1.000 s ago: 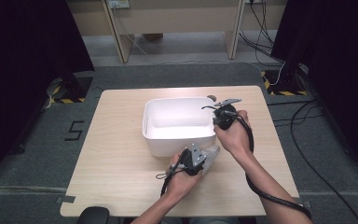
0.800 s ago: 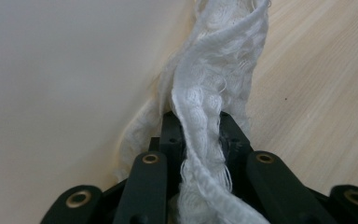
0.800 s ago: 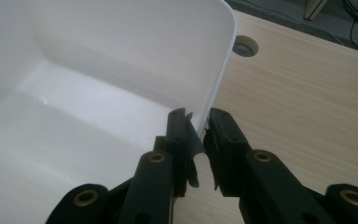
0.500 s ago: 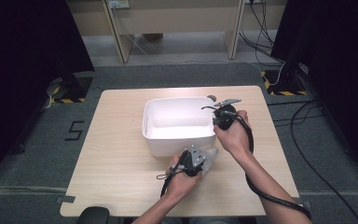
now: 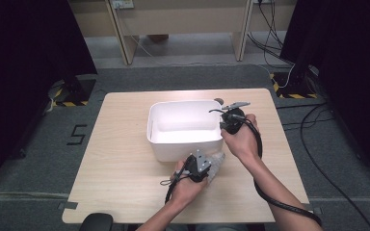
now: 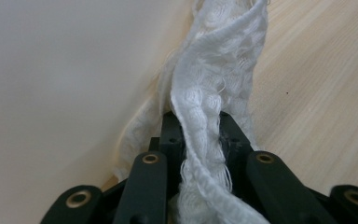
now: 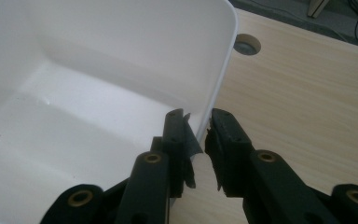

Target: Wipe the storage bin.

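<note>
- White cloth [image 6: 209, 107] lies on the worktop [image 5: 120, 159] against the tub's near wall, pinched between the left gripper's [image 5: 198, 166] closed fingers.
- Right gripper [image 7: 198, 135] straddles the white tub's [image 5: 183, 126] right rim; its fingers have just been opening and stand slightly clear of the wall.
- "5" [image 5: 76, 134] is marked on the floor.

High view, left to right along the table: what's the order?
Bare table → white bin → left gripper shut on the white cloth → right gripper at the bin's right rim.
</note>
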